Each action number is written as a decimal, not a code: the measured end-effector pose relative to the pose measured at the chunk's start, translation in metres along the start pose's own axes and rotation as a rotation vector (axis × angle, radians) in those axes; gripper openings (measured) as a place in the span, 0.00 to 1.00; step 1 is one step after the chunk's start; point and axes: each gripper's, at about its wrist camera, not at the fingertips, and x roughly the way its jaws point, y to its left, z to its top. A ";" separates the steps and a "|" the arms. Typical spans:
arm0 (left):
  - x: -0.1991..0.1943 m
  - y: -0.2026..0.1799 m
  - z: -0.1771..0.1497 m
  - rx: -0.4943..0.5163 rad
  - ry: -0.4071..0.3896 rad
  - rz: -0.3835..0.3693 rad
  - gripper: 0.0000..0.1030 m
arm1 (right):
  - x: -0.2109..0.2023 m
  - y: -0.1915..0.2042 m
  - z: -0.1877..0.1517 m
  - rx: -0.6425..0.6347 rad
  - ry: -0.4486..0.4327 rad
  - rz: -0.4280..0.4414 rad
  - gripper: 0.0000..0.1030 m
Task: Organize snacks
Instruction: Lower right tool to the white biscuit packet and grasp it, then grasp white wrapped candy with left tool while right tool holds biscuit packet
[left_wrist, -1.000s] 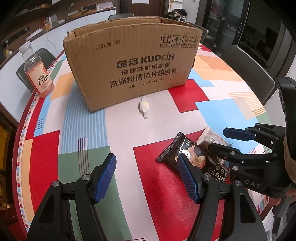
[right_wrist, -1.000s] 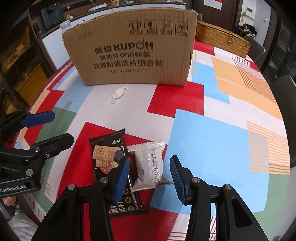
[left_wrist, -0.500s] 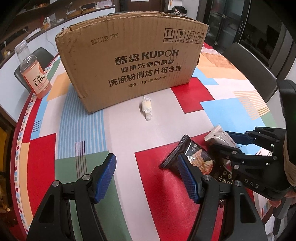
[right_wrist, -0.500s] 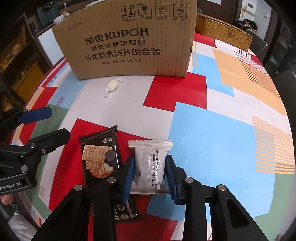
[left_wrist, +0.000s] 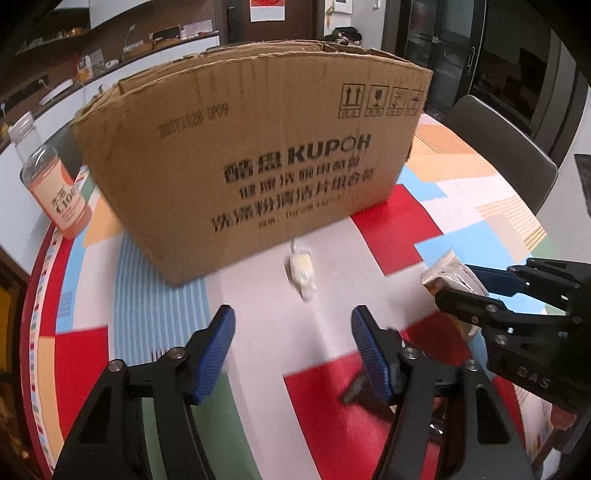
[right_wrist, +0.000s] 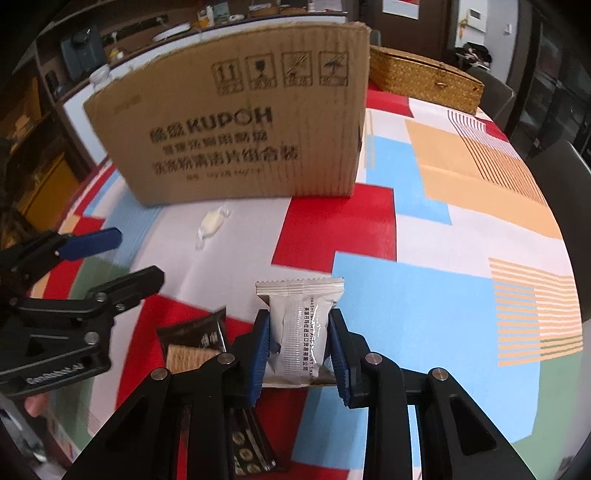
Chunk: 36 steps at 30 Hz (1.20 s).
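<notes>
My right gripper (right_wrist: 299, 350) is shut on a silver snack packet (right_wrist: 301, 325) and holds it above the table; the packet also shows in the left wrist view (left_wrist: 448, 273) between the right gripper's fingers. A black cracker packet (right_wrist: 195, 345) lies on the red patch just left of it. A small white wrapped candy (left_wrist: 301, 271) lies in front of the open cardboard box (left_wrist: 255, 155), also seen in the right wrist view (right_wrist: 210, 225). My left gripper (left_wrist: 291, 347) is open and empty, just short of the candy.
An orange drink bottle (left_wrist: 55, 192) stands left of the box near the table edge. A woven basket (right_wrist: 424, 79) sits behind the box on the right. Dark chairs (left_wrist: 502, 147) stand around the round patterned table (right_wrist: 443, 206).
My right gripper closed on the silver packet and lifted it off the table. My left gripper moved forward toward the candy and the box.
</notes>
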 end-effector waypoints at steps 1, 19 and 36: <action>0.003 0.000 0.003 0.005 -0.002 0.003 0.58 | 0.000 -0.001 0.001 0.008 -0.002 0.004 0.31; 0.048 0.004 0.028 -0.026 0.041 -0.025 0.29 | 0.015 -0.006 0.023 0.105 -0.035 0.028 0.31; 0.045 -0.003 0.029 -0.029 0.030 -0.042 0.18 | 0.013 -0.004 0.025 0.104 -0.042 0.031 0.31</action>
